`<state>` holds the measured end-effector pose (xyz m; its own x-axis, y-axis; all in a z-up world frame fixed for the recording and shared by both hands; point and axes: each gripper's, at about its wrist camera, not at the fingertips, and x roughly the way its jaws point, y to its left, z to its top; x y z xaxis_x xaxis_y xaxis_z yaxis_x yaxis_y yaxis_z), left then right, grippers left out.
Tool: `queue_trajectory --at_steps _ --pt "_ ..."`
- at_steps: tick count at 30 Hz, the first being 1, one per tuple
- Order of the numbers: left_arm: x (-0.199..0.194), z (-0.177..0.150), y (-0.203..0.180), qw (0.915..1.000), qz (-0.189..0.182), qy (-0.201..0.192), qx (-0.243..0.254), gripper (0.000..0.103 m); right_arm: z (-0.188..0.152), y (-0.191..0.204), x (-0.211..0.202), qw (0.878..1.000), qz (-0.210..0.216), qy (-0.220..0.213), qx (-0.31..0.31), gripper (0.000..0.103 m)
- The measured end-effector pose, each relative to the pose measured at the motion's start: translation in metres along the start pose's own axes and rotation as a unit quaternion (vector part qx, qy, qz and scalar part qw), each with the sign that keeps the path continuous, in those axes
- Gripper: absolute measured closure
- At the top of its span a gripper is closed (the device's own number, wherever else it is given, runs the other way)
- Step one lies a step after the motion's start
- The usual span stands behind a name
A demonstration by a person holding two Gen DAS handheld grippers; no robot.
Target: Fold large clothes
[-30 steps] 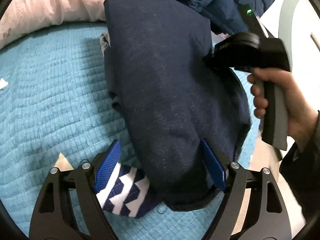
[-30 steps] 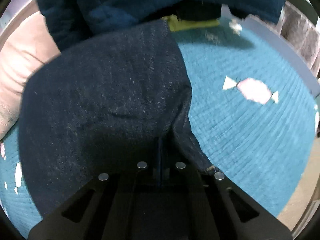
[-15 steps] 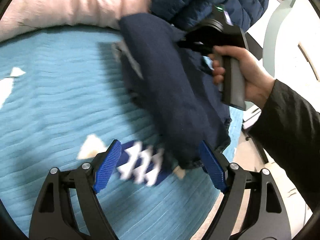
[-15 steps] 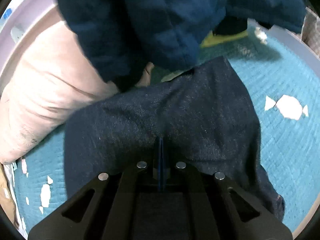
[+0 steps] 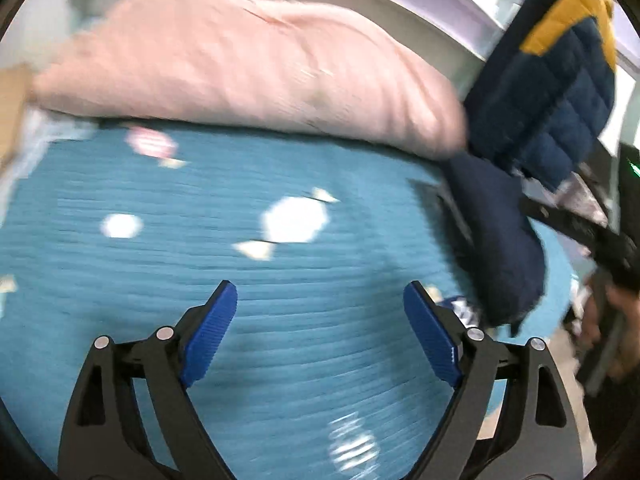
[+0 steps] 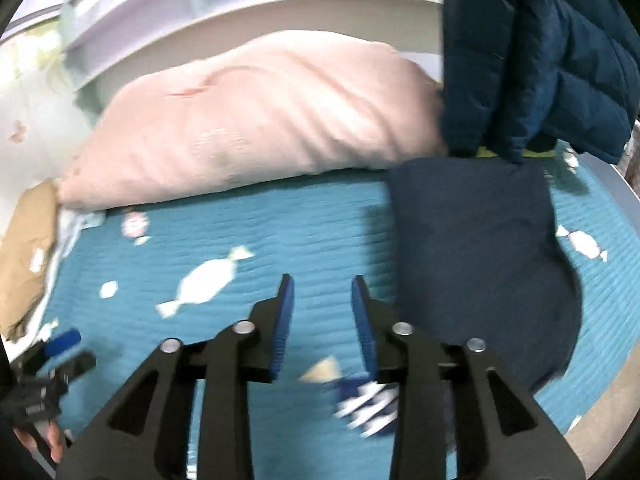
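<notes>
The folded dark navy garment (image 6: 476, 256) lies on the teal quilted bedspread (image 6: 280, 240) at the right, just below a hanging navy puffer jacket (image 6: 536, 52). It also shows at the right of the left wrist view (image 5: 496, 236). My right gripper (image 6: 323, 292) is open and empty, to the left of the garment. My left gripper (image 5: 320, 304) is wide open and empty over bare bedspread (image 5: 200, 260), with the garment to its right. The left gripper also shows in the right wrist view (image 6: 52, 356).
A pink pillow (image 5: 248, 64) lies along the headboard. The puffer jacket with a yellow panel (image 5: 552, 92) hangs at right. A navy-and-white patterned sock (image 6: 368, 400) lies near the front edge. A tan item (image 6: 28, 248) sits at the left.
My right gripper has let go of the navy garment and opened; the garment now lies flat at the right. My left gripper has swung left, away from the garment. Both views are motion-blurred.
</notes>
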<state>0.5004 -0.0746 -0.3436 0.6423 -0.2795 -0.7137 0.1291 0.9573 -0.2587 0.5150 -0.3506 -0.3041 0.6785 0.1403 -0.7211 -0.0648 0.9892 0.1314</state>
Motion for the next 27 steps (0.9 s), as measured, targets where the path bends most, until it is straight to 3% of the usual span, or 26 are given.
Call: queue_trajectory --at_steps 3,5,6,8,12,20,22,27 --pt "-0.049 0.0 0.017 0.999 0.04 -0.02 0.005 0.015 -0.013 0.046 -0.023 1.0 0.003 -0.001 -0.023 0.061" --pt "-0.084 -0.004 0.023 0.9973 0.062 -0.038 0.008 0.013 -0.022 0.072 -0.044 1.0 -0.003 -0.002 -0.028 0.048" --pt "-0.097 -0.006 0.023 0.9968 0.066 -0.044 0.009 0.012 -0.026 0.084 -0.057 1.0 -0.003 -0.011 -0.029 0.046" --pt "-0.127 -0.009 0.021 0.9949 0.08 -0.057 0.02 0.011 -0.032 0.103 -0.079 0.999 -0.016 -0.019 -0.043 0.03" --pt "-0.186 -0.023 0.004 0.9891 0.109 -0.09 0.041 0.01 -0.045 0.126 -0.129 0.996 -0.043 -0.042 -0.07 0.017" --pt "-0.276 -0.064 -0.035 0.9847 0.112 -0.121 0.055 0.005 -0.094 0.144 -0.227 0.992 -0.077 -0.071 -0.07 0.013" --pt "-0.291 -0.074 -0.043 0.9838 0.115 -0.126 0.056 0.005 -0.106 0.144 -0.253 0.991 -0.087 -0.08 -0.064 0.007" --pt "-0.336 -0.101 -0.063 0.9809 0.121 -0.14 0.06 0.005 -0.133 0.146 -0.309 0.989 -0.085 -0.106 -0.053 0.007"
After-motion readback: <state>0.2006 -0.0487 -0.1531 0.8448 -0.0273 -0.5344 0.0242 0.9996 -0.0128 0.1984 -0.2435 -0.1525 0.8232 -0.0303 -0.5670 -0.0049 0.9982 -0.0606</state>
